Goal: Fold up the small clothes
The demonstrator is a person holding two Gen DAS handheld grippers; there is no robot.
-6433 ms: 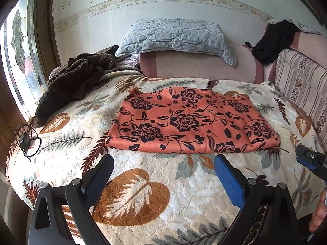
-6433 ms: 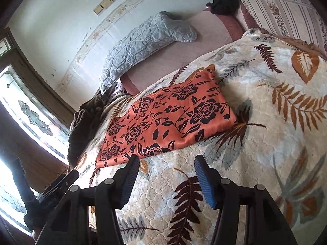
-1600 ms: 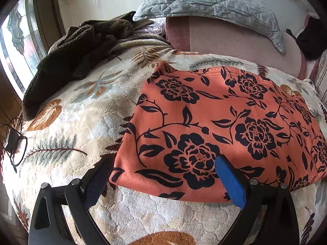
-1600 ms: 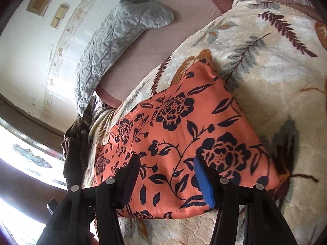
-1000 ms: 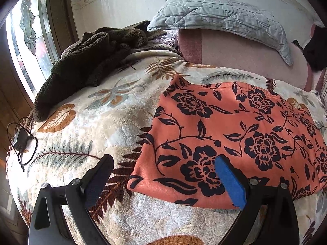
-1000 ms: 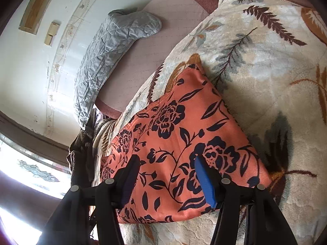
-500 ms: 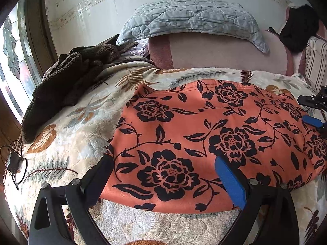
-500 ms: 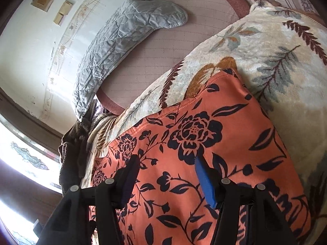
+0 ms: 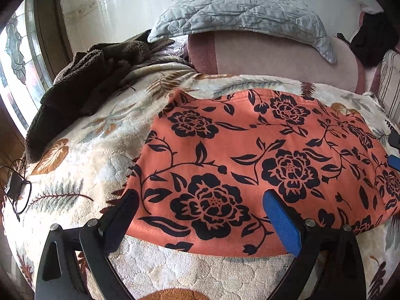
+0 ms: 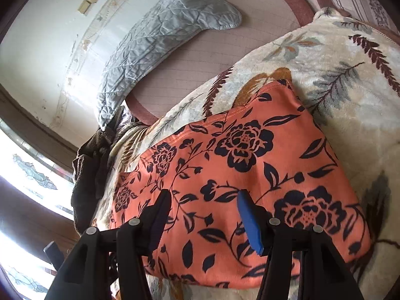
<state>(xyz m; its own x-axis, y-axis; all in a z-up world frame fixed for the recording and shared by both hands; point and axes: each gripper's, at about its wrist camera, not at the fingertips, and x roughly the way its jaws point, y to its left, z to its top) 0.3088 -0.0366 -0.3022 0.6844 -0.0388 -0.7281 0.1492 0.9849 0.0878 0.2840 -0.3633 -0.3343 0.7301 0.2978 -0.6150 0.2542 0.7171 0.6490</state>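
An orange garment with black flowers (image 9: 250, 155) lies flat and folded on the leaf-patterned blanket (image 9: 82, 165). My left gripper (image 9: 200, 202) hovers open over the garment's near left corner with nothing between its fingers. At the right edge of the left wrist view, the blue pad of my right gripper (image 9: 394, 161) shows above the garment's right end. In the right wrist view the same garment (image 10: 250, 165) fills the middle. My right gripper (image 10: 203, 197) stands open just above it, and its pads press on nothing.
A brown fleece heap (image 9: 87, 82) lies at the back left by the window (image 9: 15, 62). A grey quilted pillow (image 9: 237, 12) rests on a pink bolster (image 9: 275, 57). A black garment (image 9: 375, 37) and striped cushion (image 9: 390, 85) sit at the right. A charger cable (image 9: 15, 192) lies at the left edge.
The right gripper has moved in from the garment's right end to over its cloth and has rolled. The left view swung right early on, then held still. Both grippers stayed open.
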